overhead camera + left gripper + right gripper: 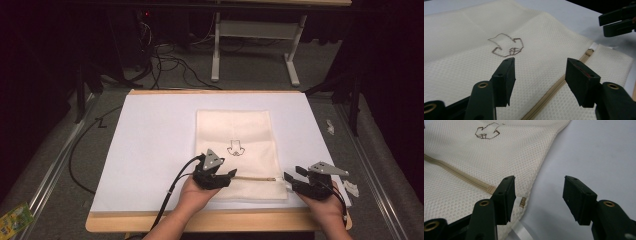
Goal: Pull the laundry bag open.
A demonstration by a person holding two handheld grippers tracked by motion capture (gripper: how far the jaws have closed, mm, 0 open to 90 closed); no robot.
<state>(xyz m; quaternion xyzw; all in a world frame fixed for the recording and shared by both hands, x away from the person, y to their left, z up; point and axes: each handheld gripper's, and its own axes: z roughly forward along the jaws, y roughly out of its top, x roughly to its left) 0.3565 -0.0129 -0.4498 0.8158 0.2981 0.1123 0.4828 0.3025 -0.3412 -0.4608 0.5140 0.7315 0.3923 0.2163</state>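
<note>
Two forearms come in at the bottom of the high view, each hand holding tongs. Left tongs point(231, 175) hover over the near part of a cream mesh bag point(235, 135), jaws spread with nothing between them; in the left gripper view they frame bare mesh and the zipper point(554, 86) below. Right tongs point(290, 178) sit just off the bag's near right corner, jaws likewise spread and gripping nothing; in the right gripper view one jaw hangs over the bag's edge where the zipper ends, the other over the white sheet point(150, 145).

Lying flat on that sheet, the bag runs lengthwise away from the person, its short edges near and far. Its zipper crosses it sideways near the close edge, running from one pair of tongs to the other. A small dark line drawing point(236, 148) sits around the middle of the bag.

Whether the zipper is open or closed is hard to tell, and its pull cannot be made out. A left jaw partly covers the zipper's end in the right gripper view.
</note>
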